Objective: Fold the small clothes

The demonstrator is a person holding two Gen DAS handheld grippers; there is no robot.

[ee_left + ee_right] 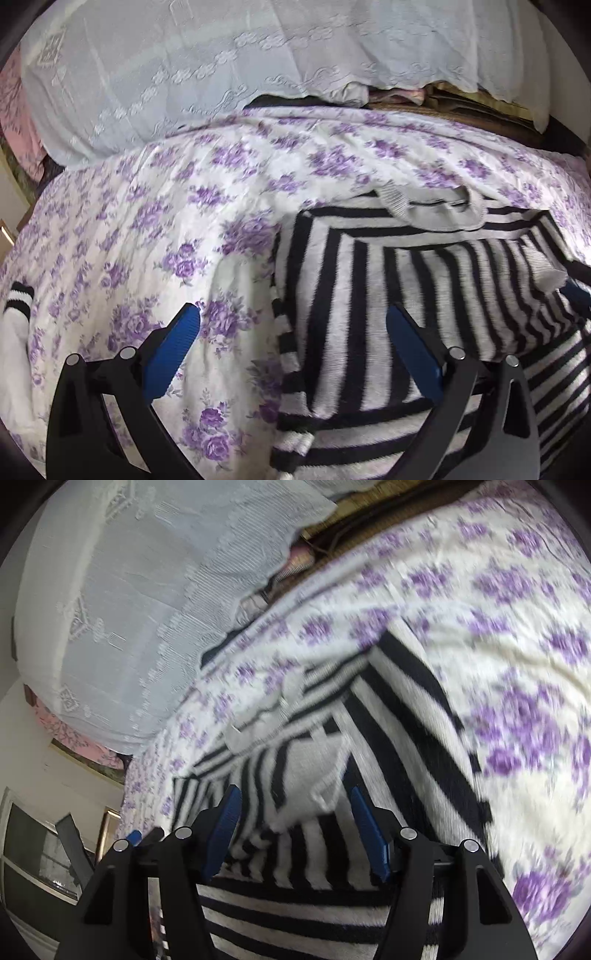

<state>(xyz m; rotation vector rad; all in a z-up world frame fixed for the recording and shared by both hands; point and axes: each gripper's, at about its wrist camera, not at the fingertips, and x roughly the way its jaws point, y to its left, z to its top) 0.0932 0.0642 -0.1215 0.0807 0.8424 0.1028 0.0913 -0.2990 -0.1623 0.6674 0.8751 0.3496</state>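
One striped sweater [388,295] on floral bedspread [147,221]; one sock [16,306]. Left tool [293,319] spread wide; right tool [295,805] spread over sleeve.

purple-flowered bedsheet [155,221], pale embroidered cover [166,74] behind it, pink cloth [14,110] beside.

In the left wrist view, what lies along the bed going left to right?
White sock with black stripes → purple-flowered white bedspread → black-and-white striped knit sweater, with the open left gripper straddling its left edge.

Black fingers [92,398], ribbed blue pads [173,354]
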